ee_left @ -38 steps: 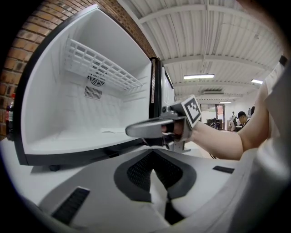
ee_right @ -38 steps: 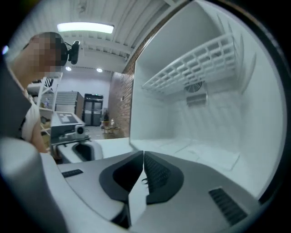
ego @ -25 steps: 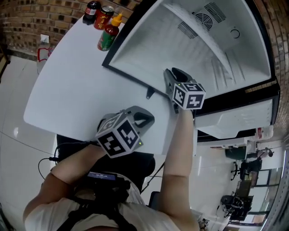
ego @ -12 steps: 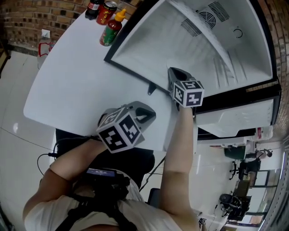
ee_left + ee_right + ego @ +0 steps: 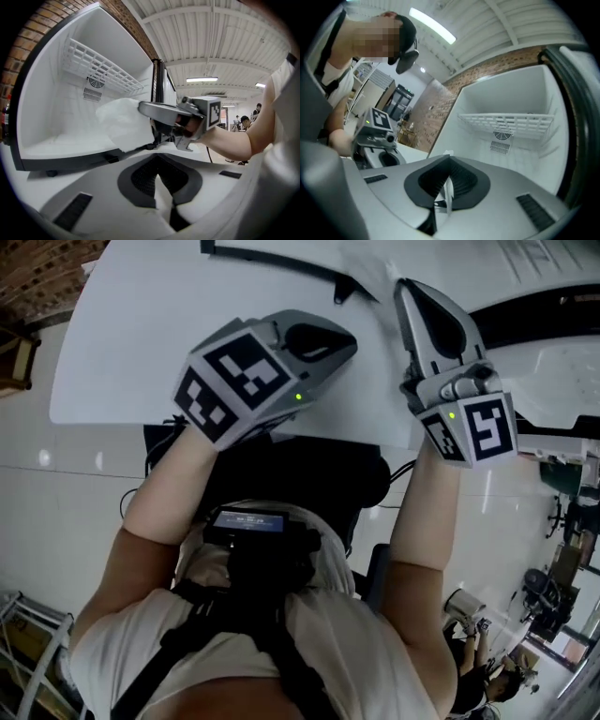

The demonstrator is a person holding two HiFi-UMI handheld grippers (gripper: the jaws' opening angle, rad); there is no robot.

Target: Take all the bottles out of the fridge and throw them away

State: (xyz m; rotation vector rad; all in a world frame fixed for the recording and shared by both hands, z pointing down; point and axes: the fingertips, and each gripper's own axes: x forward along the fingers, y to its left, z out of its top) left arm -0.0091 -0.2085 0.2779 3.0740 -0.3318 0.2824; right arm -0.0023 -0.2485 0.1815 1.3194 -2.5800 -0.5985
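Where writing is concerned, little can be read. Each gripper carries a cube of black-and-white square markers with no letters on it, and the lit line on the chest-mounted screen (image 5: 246, 519) is too small to make out.

Item 1, fridge (image 5: 51, 110): white interior inside a black frame, standing open on the white table (image 5: 112, 352). Visible inside are a white wire shelf (image 5: 101, 65) fixed high across the back, a round fan grille (image 5: 96, 82) beneath it, a small slotted vent below that, and a plain white floor.

Item 2, bottles: none can be identified in these views. A dark and red sliver sits at the far left edge of the left gripper view, outside the fridge wall against the brick, but it is too cut off to name.

Item 3, right gripper (image 5: 408, 292): held at the mouth of the fridge and pointing towards it. Its jaws are closed on a thin white sheet (image 5: 123, 123). The sheet hangs crumpled from the jaw tips in front of the fridge opening and shows edge-on between the pads in the right gripper view. Whether it is paper or plastic film cannot be told.

Item 4, left gripper (image 5: 339, 341): held over the near edge of the table, apart from the fridge and beside the right gripper. Its jaws are together with nothing between them.

Item 5, the person: bare forearms, a light shirt and dark harness straps, with the screen at chest height.
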